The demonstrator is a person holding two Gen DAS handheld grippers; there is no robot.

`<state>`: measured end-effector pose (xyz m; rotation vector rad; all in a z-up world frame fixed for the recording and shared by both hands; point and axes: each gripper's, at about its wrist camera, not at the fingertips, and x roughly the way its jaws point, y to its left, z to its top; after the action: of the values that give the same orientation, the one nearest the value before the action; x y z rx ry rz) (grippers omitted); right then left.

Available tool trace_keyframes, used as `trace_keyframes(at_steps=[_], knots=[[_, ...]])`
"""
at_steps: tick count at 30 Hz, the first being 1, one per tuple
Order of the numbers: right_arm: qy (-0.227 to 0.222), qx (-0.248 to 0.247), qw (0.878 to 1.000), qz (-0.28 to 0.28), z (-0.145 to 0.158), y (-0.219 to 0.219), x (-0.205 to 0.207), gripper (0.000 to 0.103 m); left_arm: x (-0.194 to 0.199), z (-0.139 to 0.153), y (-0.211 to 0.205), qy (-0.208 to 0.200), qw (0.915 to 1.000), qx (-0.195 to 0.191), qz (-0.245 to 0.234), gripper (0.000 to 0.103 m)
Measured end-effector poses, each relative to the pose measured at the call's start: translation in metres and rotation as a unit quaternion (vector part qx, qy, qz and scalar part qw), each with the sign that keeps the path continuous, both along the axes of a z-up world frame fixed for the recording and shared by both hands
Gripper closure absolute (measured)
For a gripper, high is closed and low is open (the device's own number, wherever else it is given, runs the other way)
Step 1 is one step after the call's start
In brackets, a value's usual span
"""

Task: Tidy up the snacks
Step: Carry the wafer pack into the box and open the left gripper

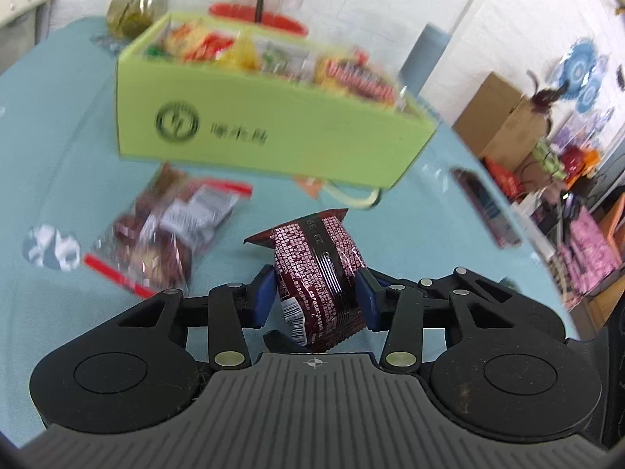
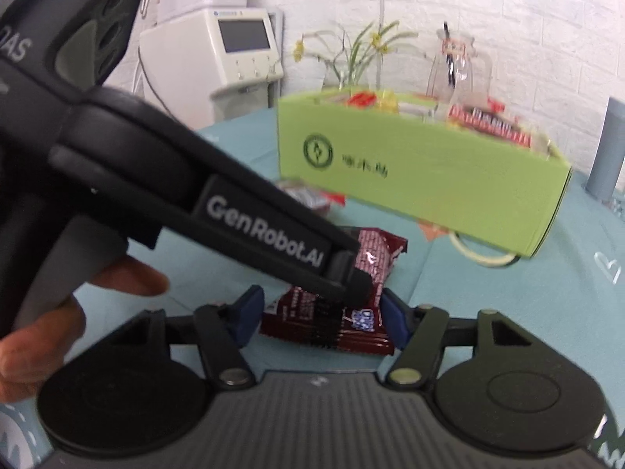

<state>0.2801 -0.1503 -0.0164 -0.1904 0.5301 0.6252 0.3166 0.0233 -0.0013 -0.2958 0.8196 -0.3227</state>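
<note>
Tilting downward, left tool (image 1: 317, 287) clamps maroon snack packet (image 1: 318, 269); right tool (image 2: 318, 318) straddles second packet (image 2: 332, 326), contact unclear.

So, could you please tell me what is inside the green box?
The green box holds mixed snack packets: orange and yellow ones at one end, a red-and-brown pack at the other. Its front wall hides everything lower down.

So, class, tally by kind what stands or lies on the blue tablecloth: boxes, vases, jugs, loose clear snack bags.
Green box: 1
Flower vase: 1
Glass jug: 1
Clear snack bag: 1
Total: 4
</note>
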Motion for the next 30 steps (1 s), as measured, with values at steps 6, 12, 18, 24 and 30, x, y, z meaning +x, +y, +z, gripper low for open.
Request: trace_keyframes(at_steps=[6, 12, 18, 24, 30], knots=[[-0.071, 0.0, 0.997, -0.005, 0.06, 0.003, 0.032, 0.036, 0.041, 0.069, 0.001, -0.062, 0.998, -0.005, -0.012, 0.079], [-0.052, 0.041, 0.998, -0.016, 0.07, 0.019, 0.114, 0.036, 0.117, 0.077, 0.01, -0.072, 0.9972, 0.016, 0.008, 0.078], [-0.028, 0.042, 0.998, -0.023, 0.051, 0.038, 0.171, 0.036, 0.171, 0.055, 0.029, -0.059, 0.998, 0.007, 0.021, 0.079], [-0.016, 0.048, 0.999, -0.009, 0.039, 0.048, 0.176, 0.03, 0.177, 0.045, 0.042, -0.06, 0.9979, -0.019, 0.016, 0.065], [-0.061, 0.05, 0.997, -0.026, 0.058, 0.04, 0.161, 0.015, 0.145, 0.078, 0.067, -0.136, 0.9887, -0.019, 0.061, 0.034]])
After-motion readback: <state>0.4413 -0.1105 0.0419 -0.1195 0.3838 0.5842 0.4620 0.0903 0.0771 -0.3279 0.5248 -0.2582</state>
